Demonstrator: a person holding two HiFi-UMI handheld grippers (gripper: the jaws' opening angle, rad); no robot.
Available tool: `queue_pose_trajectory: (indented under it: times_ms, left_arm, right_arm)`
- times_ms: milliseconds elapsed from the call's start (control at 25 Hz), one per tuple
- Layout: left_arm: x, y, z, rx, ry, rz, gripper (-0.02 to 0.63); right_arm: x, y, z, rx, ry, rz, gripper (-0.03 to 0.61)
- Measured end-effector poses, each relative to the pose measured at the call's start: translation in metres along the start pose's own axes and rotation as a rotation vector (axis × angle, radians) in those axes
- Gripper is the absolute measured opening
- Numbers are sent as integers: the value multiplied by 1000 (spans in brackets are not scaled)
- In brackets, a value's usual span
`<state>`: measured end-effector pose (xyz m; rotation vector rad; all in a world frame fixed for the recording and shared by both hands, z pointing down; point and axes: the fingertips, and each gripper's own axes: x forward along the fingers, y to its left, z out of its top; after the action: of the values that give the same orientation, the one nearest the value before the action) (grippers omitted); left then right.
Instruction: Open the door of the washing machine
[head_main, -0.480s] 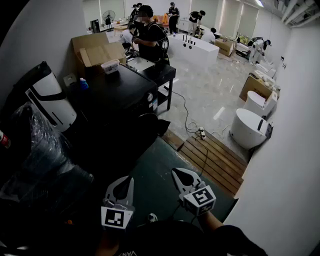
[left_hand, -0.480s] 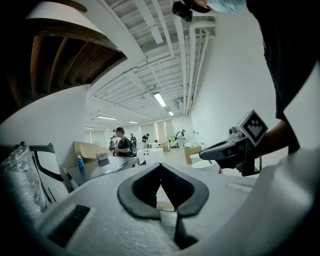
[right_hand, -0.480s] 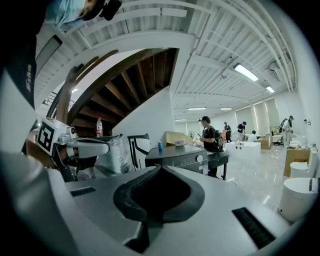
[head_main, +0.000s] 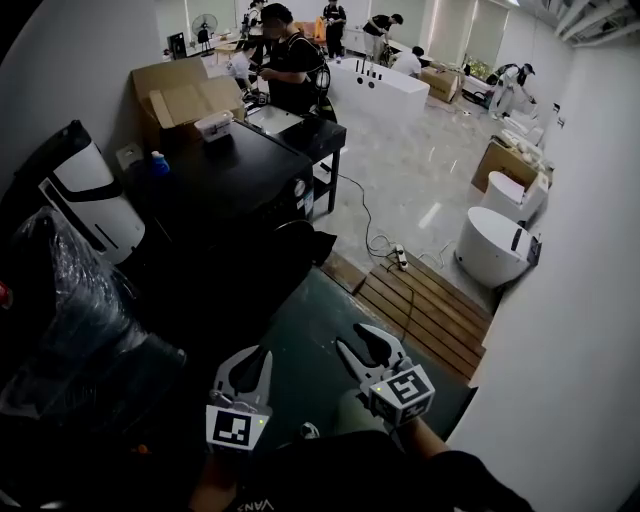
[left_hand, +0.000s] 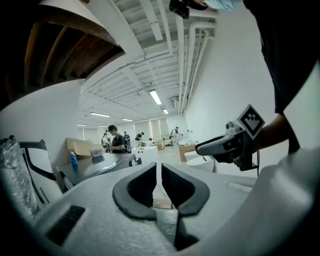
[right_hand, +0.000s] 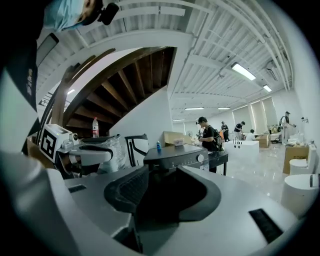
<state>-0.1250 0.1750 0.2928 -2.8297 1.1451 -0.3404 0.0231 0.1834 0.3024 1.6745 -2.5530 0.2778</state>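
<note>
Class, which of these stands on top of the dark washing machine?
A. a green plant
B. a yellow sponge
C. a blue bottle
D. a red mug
C: the head view shows a blue bottle standing on the washing machine, near the far left corner of its top.

**Floor and the objects resting on it**

Pale, glossy floor (head_main: 420, 190). A dark mat (head_main: 320, 350) lies in the foreground beside a slatted wooden platform (head_main: 425, 315). A power strip (head_main: 401, 257) lies just beyond the slats. The washing machine (head_main: 240, 190) stands left, a white tub (head_main: 492, 248) right.
</note>
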Motion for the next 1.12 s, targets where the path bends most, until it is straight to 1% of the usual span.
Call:
queue_pose_trajectory:
  times_ms: [40,80,160,200,360,560,800,960,1120]
  left_arm:
    - [4,1,-3,-6,8,-9,28]
    - [8,2,-6,-10,17,-17,47]
    - [18,5,-12,-13,35,-31,158]
    - [24,8,-16,-15,46,-35,175]
    - [51,25,-27,-26,79,-17,183]
    - [99,52,-28,-34,102,26,190]
    - [165,80,-37,-72,164,113,196]
    - [220,96,-48,-68,219,163,198]
    - [271,110,-58,-73,272,205,198]
  right_arm:
    - [3,-1,-2,6,10,0,178]
    - [6,-3,-4,7,20,4,198]
    - [15,-12,-7,8,30,4,209]
    - [21,-16,-7,16,31,1,209]
    - [48,-39,-11,9,54,17,210]
    - [93,-80,-6,-19,82,63,216]
    - [151,-149,-6,-81,156,135,227]
    - [193,-203,-6,-134,195,179,232]
    - [233,-246,-13,-182,246,242,245]
